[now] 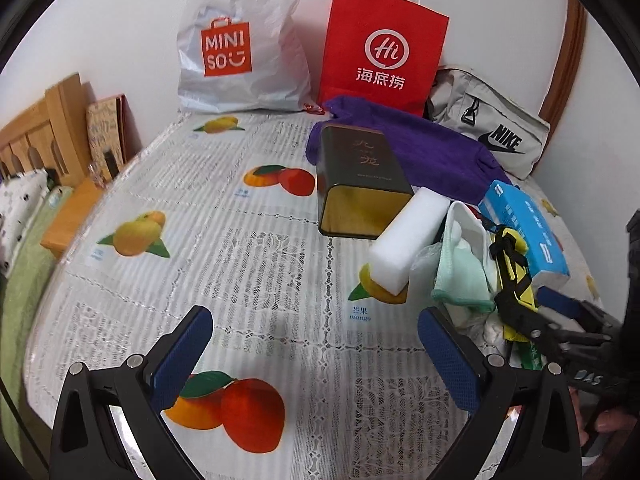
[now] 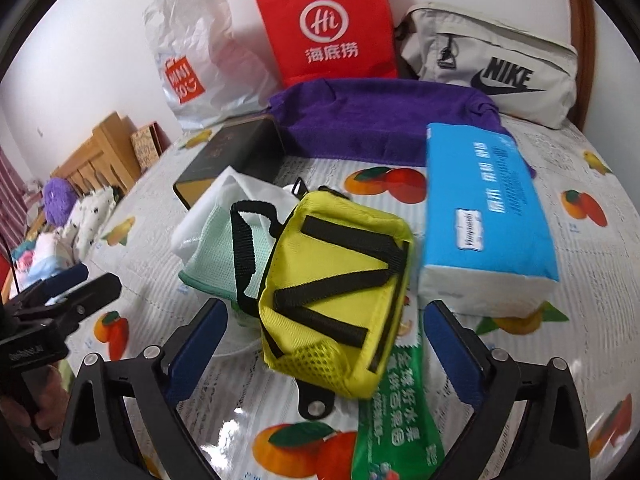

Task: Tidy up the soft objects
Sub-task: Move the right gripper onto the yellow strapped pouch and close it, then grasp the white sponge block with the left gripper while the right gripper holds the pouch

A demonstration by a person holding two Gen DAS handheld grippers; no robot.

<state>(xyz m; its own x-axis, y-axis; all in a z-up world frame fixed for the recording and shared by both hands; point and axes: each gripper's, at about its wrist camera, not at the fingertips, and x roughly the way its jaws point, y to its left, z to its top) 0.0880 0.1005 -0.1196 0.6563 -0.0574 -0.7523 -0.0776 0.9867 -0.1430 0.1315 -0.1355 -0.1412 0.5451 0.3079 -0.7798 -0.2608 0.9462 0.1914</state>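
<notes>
A yellow pouch with black straps (image 2: 336,292) lies on a pile between my right gripper's (image 2: 326,336) open fingers, with a mint green cloth (image 2: 216,256) and white cloth under it. A blue tissue pack (image 2: 486,208) lies to its right, a purple towel (image 2: 376,120) behind. My left gripper (image 1: 316,354) is open and empty above the fruit-print tablecloth (image 1: 240,264). In the left wrist view the pile sits at right: white sponge block (image 1: 406,240), green cloth (image 1: 460,276), yellow pouch (image 1: 514,280), tissue pack (image 1: 524,224), purple towel (image 1: 432,152).
A dark tin box (image 1: 360,184) lies open on its side mid-table. A Miniso plastic bag (image 1: 240,40), a red paper bag (image 1: 384,48) and a grey Nike bag (image 1: 492,128) stand against the wall. A green snack packet (image 2: 396,408) lies under the pouch. A wooden bed frame (image 1: 44,136) is at left.
</notes>
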